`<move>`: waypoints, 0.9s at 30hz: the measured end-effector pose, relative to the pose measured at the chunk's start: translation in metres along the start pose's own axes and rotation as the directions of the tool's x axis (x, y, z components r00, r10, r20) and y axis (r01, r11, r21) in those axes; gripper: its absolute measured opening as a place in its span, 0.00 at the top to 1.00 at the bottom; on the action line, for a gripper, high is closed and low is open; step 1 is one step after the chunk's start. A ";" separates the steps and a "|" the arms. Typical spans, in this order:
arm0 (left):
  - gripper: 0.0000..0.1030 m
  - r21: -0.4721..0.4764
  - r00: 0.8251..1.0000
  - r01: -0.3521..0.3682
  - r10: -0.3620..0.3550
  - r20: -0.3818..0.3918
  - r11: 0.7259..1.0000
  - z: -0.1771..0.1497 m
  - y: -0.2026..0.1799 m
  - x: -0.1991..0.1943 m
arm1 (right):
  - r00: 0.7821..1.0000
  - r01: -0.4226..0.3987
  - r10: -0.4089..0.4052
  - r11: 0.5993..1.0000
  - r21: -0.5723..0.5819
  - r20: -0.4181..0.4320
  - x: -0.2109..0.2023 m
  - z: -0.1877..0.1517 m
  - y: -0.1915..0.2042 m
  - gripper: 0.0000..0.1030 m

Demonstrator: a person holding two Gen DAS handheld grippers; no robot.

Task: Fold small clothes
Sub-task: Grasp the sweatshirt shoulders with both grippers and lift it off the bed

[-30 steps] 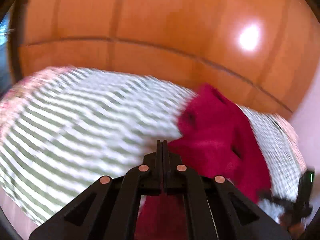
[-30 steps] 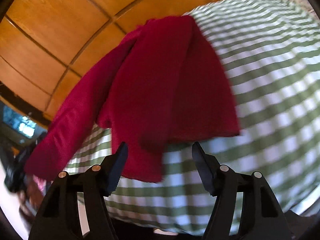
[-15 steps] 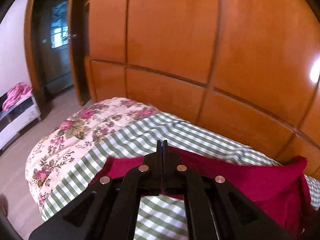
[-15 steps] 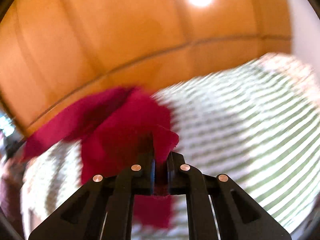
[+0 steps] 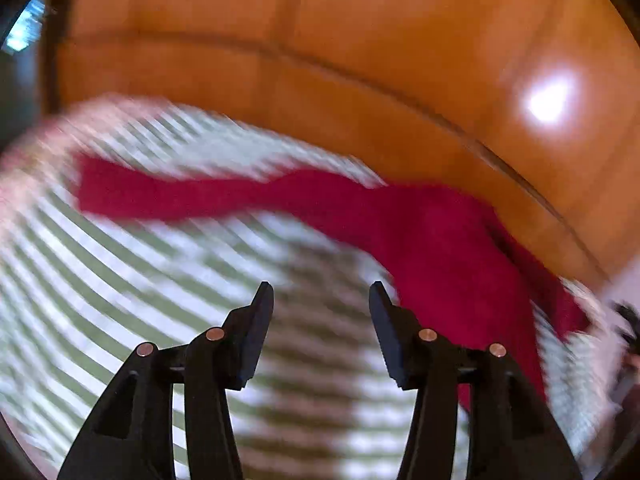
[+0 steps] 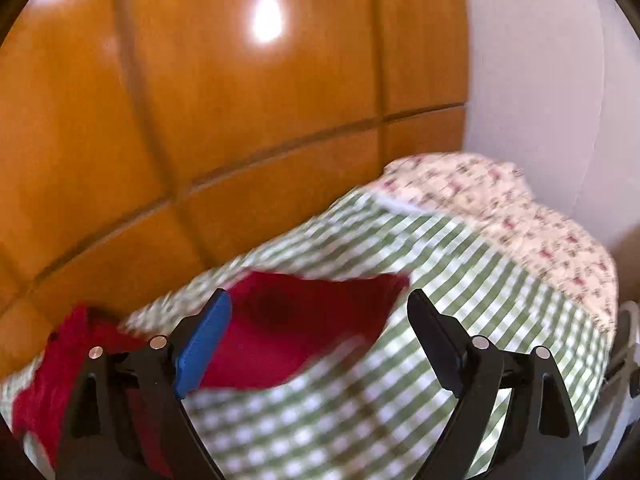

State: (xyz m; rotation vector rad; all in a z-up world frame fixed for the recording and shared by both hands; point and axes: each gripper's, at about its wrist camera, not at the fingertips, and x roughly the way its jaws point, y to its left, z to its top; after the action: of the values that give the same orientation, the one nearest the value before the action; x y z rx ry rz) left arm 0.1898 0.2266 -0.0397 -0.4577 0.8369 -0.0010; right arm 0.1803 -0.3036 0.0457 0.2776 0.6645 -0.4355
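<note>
On the checked bedcover (image 5: pixel 120 280) the red garment (image 5: pixel 440 240) lies spread, both my claws, left (image 5: pixel 321 300) and right (image 6: pixel 316 320), wide and empty (a lay-out step, I judge), so next I must pick an edge.

Orange wooden wardrobe panels (image 6: pixel 224 120) behind, glossy, with a bright light glare (image 6: pixel 267 20). Bed (image 6: pixel 460 280) in green-and-white check, floral border (image 6: pixel 520 216) at the edge. Pale wall (image 6: pixel 532 80) to the right.
</note>
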 end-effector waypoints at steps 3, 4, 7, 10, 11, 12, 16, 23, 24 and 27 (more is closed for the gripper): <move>0.53 -0.049 0.982 0.138 -0.143 -0.122 0.989 -0.037 -0.019 0.032 | 0.982 -0.163 0.156 0.985 -0.058 -0.109 -0.018 -0.057 0.014 0.14; 0.53 -0.064 0.975 0.162 -0.170 -0.146 0.985 -0.046 -0.025 0.040 | 0.957 -0.246 0.230 0.967 -0.073 -0.179 -0.023 -0.081 0.020 0.14; 0.46 -0.129 0.941 0.253 -0.275 -0.198 0.959 -0.066 -0.043 0.059 | 0.815 -0.457 0.412 0.889 -0.016 -0.408 -0.036 -0.154 0.029 0.16; 0.36 -0.192 0.909 0.330 -0.366 -0.199 0.924 -0.080 -0.062 0.063 | 0.726 -0.523 0.480 0.851 0.059 -0.492 -0.048 -0.204 0.028 0.25; 0.36 -0.194 0.901 0.346 -0.382 -0.203 0.918 -0.083 -0.069 0.063 | 0.679 -0.546 0.520 0.830 0.117 -0.518 -0.050 -0.219 0.027 0.29; 0.36 -0.190 0.897 0.351 -0.387 -0.212 0.917 -0.087 -0.073 0.064 | 0.646 -0.559 0.550 0.813 0.162 -0.530 -0.050 -0.230 0.027 0.35; 0.76 -0.123 0.887 0.353 -0.374 -0.272 0.928 -0.100 -0.094 0.071 | 0.637 -0.576 0.570 0.799 0.170 -0.519 -0.050 -0.244 0.045 0.64; 0.95 -0.022 0.902 0.366 -0.360 -0.238 0.930 -0.070 -0.100 0.026 | 0.698 -0.628 0.576 0.778 0.023 -0.426 -0.085 -0.199 0.056 0.92; 0.95 -0.018 0.900 0.378 -0.372 -0.229 0.926 -0.063 -0.098 0.014 | 0.707 -0.638 0.586 0.770 0.001 -0.396 -0.098 -0.187 0.054 0.92; 0.95 -0.009 0.899 0.394 -0.387 -0.203 0.919 -0.044 -0.080 -0.028 | 0.732 -0.652 0.607 0.755 -0.063 -0.310 -0.131 -0.156 0.045 0.92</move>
State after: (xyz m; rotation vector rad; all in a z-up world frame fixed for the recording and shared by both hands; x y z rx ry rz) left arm 0.1534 0.1426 -0.0135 -0.5962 0.9296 -0.4402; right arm 0.0269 -0.1650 0.0168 0.3885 0.8225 0.3317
